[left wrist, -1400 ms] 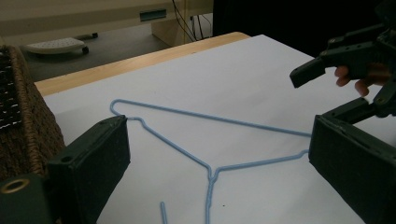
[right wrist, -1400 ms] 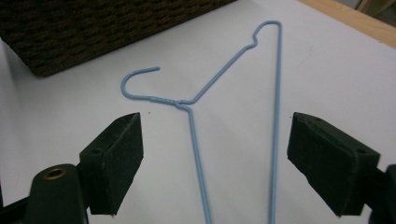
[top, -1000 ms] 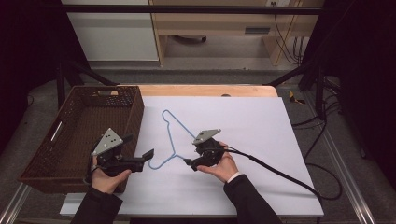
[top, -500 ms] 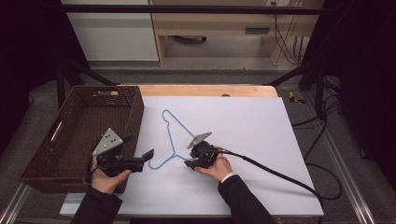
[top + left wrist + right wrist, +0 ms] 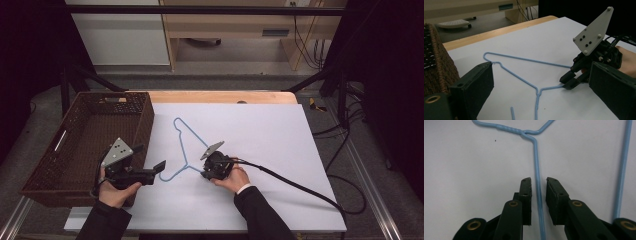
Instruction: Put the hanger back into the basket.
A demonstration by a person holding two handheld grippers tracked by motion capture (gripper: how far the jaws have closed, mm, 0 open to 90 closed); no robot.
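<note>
A light blue wire hanger (image 5: 182,145) lies flat on the white table top (image 5: 265,135), with its hook toward the near left. My right gripper (image 5: 204,173) is down at the hanger's lower shoulder. In the right gripper view the jaws of the right gripper (image 5: 538,181) stand slightly apart on either side of the hanger's wire (image 5: 535,157), with a small gap on each side. My left gripper (image 5: 160,166) hovers wide open just left of the hook. The left gripper view looks between the left gripper's (image 5: 540,68) jaws at the hanger (image 5: 524,59) and the right gripper (image 5: 567,81).
A brown wicker basket (image 5: 145,120) stands at the table's left edge, right beside my left hand, and its wall (image 5: 439,65) also shows in the left gripper view. The right gripper's black cable (image 5: 300,185) trails off to the right. A wooden table edge (image 5: 220,96) runs along the back.
My right gripper has moved a little left and down, so its jaws now straddle the hanger's wire. The left gripper has hardly moved.
</note>
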